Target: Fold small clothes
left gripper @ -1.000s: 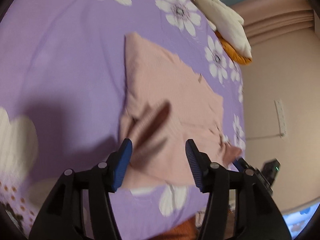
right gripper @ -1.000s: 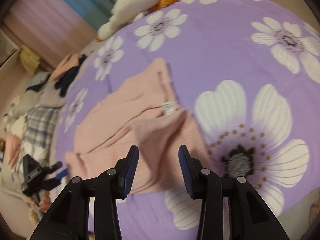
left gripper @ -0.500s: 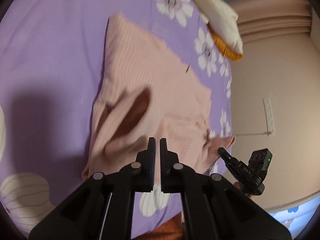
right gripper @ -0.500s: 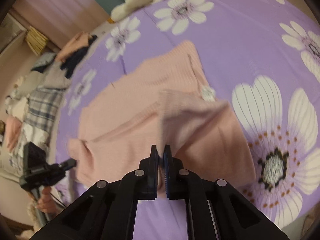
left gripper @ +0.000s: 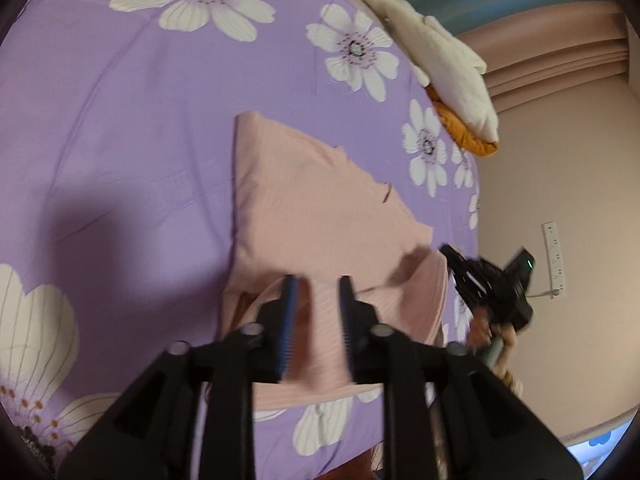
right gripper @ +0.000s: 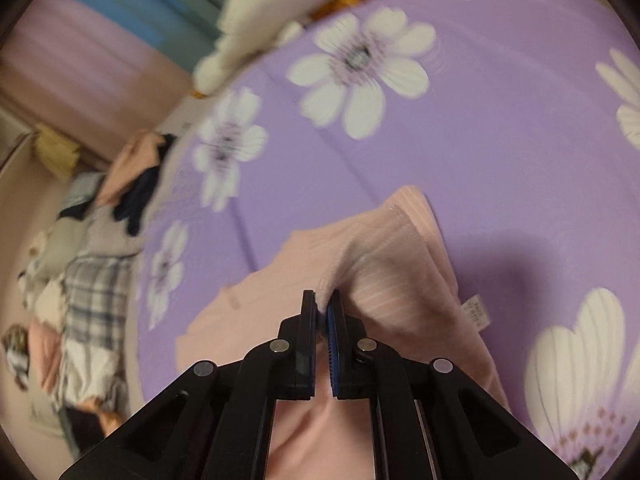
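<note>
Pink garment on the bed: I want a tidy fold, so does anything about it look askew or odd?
The pink garment lies skewed on the purple sheet, its near edge bunched and lifted in the shut right gripper. A white care tag sticks out at the side.

Garment's care tag (right gripper: 476, 314) has print, too blurry to read.

Two close wrist views angled down, sharing the pink garment (left gripper: 320, 208)

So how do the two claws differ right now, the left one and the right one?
The right claw is pinched shut on a raised fold of the pink garment; the left claw is opening, with cloth between its fingers but not squeezed. Both are black with blue pads and sit over the same garment.
</note>
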Motion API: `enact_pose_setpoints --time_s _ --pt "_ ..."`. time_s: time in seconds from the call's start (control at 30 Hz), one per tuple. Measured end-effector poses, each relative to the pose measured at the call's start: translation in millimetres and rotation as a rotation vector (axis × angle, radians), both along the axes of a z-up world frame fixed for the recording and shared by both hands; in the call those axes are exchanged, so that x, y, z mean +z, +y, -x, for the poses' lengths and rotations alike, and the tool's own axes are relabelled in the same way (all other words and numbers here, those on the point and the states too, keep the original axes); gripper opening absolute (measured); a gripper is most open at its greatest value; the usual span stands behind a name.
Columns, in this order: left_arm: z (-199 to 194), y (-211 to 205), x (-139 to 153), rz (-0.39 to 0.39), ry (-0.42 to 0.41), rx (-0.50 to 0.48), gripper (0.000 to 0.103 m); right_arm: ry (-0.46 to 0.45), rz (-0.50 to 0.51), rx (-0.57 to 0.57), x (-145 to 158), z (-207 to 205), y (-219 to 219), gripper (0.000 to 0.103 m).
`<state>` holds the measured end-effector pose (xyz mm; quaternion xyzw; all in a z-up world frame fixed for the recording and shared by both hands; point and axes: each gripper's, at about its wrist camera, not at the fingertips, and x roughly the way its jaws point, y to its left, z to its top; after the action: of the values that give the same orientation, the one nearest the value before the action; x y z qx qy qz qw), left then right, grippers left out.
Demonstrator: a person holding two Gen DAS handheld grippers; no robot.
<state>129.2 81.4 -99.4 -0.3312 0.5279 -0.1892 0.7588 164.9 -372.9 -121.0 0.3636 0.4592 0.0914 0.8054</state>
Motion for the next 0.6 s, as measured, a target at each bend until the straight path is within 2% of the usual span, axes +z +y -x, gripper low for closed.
enact_pose_setpoints --time_s 0.1,0.13,0.17,0.23,0.37,0.47,0.53,0.6 --pt "7 -6 -5 -0.013 0.017 -0.036 0.042 0.080 0.029 -0.006 -22 -16 6 0.007" --pt "9 -9 -7 -0.012 0.023 -0.053 0.050 0.091 0.031 -0.005 -27 -17 8 0.007" --pt "10 -13 -9 -0.009 0.027 -0.071 0.053 0.094 0.032 -0.008 -29 -16 8 0.007" --pt "11 -22 -10 -0.020 0.017 -0.101 0.053 0.100 0.016 -0.016 -34 -14 7 0.007" --pt "7 -30 -10 -0.054 -0.002 -0.087 0.054 0.100 0.004 -0.025 -35 -13 2 0.007" --pt "-2 -33 -9 0.005 -0.003 -0.081 0.062 0.108 0.036 -0.027 -33 -21 5 0.007" --pt "-11 -38 -9 0.085 0.004 -0.099 0.062 0.112 0.067 -0.019 -33 -26 10 0.007" --pt "-21 -39 -9 0.137 0.007 -0.069 0.062 0.108 0.086 -0.023 -32 -27 12 0.007"
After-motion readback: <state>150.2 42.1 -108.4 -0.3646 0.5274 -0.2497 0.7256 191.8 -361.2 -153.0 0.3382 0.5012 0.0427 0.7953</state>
